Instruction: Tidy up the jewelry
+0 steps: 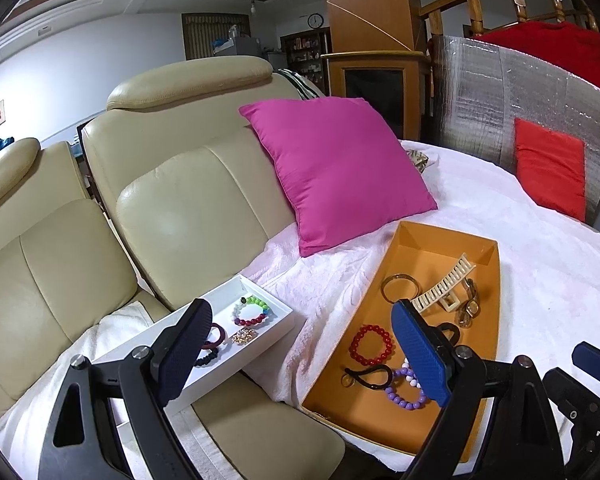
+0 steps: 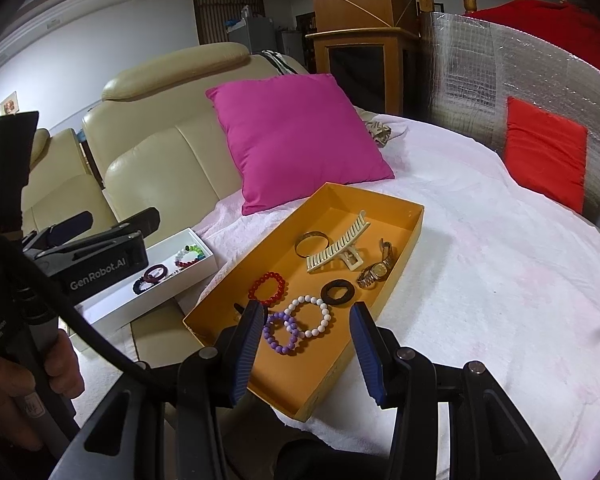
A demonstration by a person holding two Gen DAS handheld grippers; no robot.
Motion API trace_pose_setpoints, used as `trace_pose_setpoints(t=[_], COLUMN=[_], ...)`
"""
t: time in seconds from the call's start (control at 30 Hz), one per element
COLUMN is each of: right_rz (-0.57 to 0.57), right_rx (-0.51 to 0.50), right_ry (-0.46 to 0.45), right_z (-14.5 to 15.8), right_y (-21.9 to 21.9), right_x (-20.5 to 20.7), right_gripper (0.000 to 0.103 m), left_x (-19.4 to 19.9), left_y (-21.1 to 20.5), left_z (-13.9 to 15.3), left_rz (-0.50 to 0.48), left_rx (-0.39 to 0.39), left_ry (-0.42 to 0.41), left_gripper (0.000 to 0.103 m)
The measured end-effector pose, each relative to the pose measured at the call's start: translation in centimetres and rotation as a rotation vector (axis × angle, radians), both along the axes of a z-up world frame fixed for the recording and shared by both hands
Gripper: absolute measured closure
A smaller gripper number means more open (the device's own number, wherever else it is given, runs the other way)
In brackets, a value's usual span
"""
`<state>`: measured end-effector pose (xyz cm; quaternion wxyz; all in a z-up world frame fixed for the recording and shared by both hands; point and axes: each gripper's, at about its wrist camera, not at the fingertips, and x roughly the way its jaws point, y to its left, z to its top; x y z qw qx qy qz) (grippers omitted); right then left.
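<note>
In the left wrist view, our left gripper's (image 1: 300, 354) right finger (image 1: 420, 356) covers part of the purple bracelet (image 1: 404, 398) and most of the white one (image 1: 409, 374); its left finger (image 1: 184, 352) hides parts of the dark rings (image 1: 212, 342) in the white tray (image 1: 276, 326). The small gold piece (image 1: 244, 336) there is too small to identify. In the right wrist view, our left gripper body (image 2: 96, 260) blocks the near end of that tray, and the right gripper's left finger (image 2: 246, 348) hides the black loop (image 2: 238, 307).
</note>
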<state>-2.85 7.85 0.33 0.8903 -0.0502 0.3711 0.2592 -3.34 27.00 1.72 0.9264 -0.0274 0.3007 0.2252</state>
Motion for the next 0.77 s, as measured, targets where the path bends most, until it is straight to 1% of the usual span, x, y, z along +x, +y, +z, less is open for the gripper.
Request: trace_pose_setpoints(t=[0.23, 0.47, 0.7, 0.77], right_rz=[0.006, 0.03, 0.021, 0.009], right_rx=[0.003, 0.009, 0.053, 0.072], right_ry=[0.011, 0.016, 0.026, 0.029], right_z=[-0.5, -1.0, -1.3, -1.2], right_y=[0.3, 0.7, -0.7, -1.7], right_x=[0.7, 1.3, 2.1, 2.4], right_gripper=[0.054, 0.054, 0.054, 0.054], left_x=[0.4, 0.4, 0.2, 0.3], left_y=[0.1, -0.2, -2.1, -2.7], left_z=[-0.3, 0.0, 0.8, 1.2], left_rz=[0.007, 0.024, 0.033, 0.018], left_rx=[0.004, 0.027, 0.099, 0.092], left_ry=[0.011, 0.015, 0.007, 0.009], left_gripper=[0.012, 0.012, 0.012, 0.012])
